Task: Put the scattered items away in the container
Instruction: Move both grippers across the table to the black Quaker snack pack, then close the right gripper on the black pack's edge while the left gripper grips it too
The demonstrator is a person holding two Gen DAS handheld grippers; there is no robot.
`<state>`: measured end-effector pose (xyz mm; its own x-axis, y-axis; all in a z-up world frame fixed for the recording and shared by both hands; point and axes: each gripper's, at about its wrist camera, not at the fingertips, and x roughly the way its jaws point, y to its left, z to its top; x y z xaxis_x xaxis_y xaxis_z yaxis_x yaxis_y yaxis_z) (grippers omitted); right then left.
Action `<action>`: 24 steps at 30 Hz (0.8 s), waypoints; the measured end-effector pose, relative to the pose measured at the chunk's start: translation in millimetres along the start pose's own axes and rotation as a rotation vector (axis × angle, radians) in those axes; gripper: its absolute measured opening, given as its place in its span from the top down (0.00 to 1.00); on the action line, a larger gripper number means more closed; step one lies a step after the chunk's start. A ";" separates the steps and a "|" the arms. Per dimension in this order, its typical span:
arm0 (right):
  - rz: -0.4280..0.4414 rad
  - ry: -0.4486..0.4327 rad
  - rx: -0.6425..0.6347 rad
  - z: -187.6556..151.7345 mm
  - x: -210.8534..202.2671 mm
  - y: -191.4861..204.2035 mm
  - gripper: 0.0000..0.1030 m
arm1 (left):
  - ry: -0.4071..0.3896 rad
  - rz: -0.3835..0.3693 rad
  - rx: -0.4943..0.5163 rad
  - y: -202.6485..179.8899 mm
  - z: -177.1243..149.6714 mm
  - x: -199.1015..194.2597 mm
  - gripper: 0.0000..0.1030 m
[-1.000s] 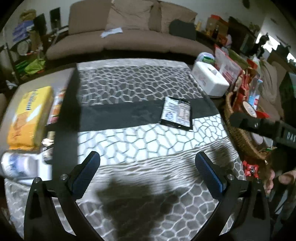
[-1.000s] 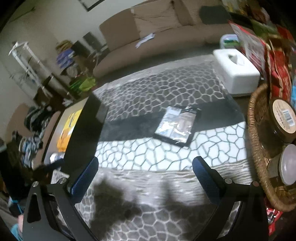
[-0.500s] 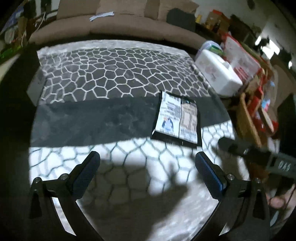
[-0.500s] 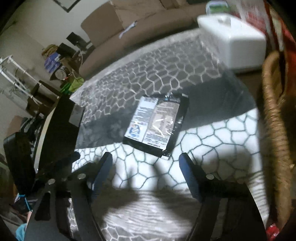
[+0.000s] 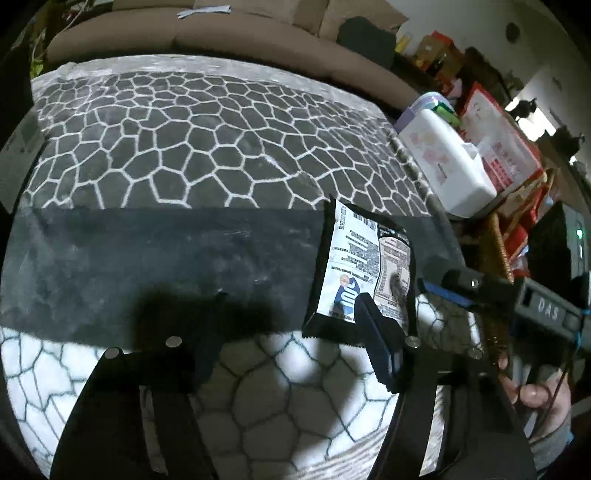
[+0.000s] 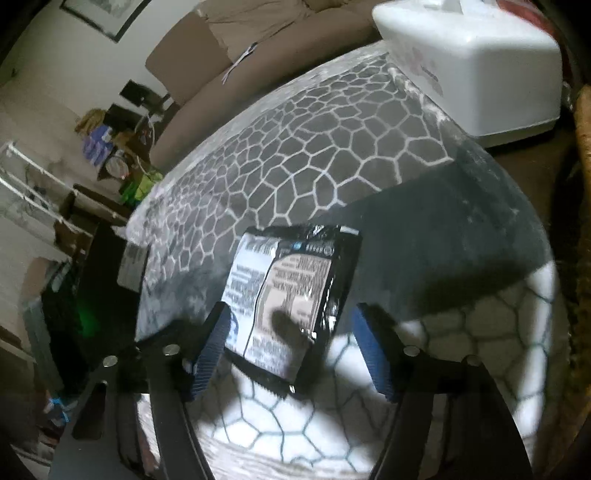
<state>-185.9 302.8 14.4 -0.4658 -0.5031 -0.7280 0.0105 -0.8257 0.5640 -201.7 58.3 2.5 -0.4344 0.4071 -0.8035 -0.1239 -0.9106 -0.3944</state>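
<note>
A flat black snack packet with a white printed label point(image 5: 364, 275) lies on the hexagon-patterned cloth point(image 5: 177, 155). It also shows in the right wrist view point(image 6: 291, 295). My right gripper point(image 6: 291, 347) is open and low, its two blue-padded fingers on either side of the packet's near end. My left gripper point(image 5: 291, 347) is open and empty, its right finger point(image 5: 376, 343) overlapping the packet's near edge. The wicker basket point(image 5: 496, 243) stands at the table's right edge, past the packet.
A white tissue box point(image 5: 447, 162) sits at the back right, also in the right wrist view point(image 6: 476, 62). Red packages point(image 5: 502, 147) stand behind the basket. A brown sofa point(image 5: 229, 33) lies beyond the table. The right gripper's body point(image 5: 517, 299) reaches in at the right.
Both grippers have moved forward and down toward the packet. The right gripper's fingers have narrowed and now flank the packet's near end.
</note>
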 end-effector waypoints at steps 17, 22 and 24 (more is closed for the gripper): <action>0.054 0.039 0.004 -2.1 21.0 -3.4 0.86 | 0.023 0.001 0.071 -15.0 1.5 14.2 0.65; 0.052 0.060 -0.002 -9.6 18.9 4.1 0.86 | 0.047 -0.035 0.027 -6.1 -7.7 2.7 0.79; 0.062 0.079 -0.007 -15.2 19.1 9.4 0.86 | 0.065 -0.048 0.001 -0.7 -17.0 -4.4 0.79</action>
<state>-181.2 281.6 -0.1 -0.3924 -0.5718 -0.7204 0.0434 -0.7939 0.6065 -184.6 58.3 -1.2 -0.3692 0.4539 -0.8109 -0.1438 -0.8900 -0.4327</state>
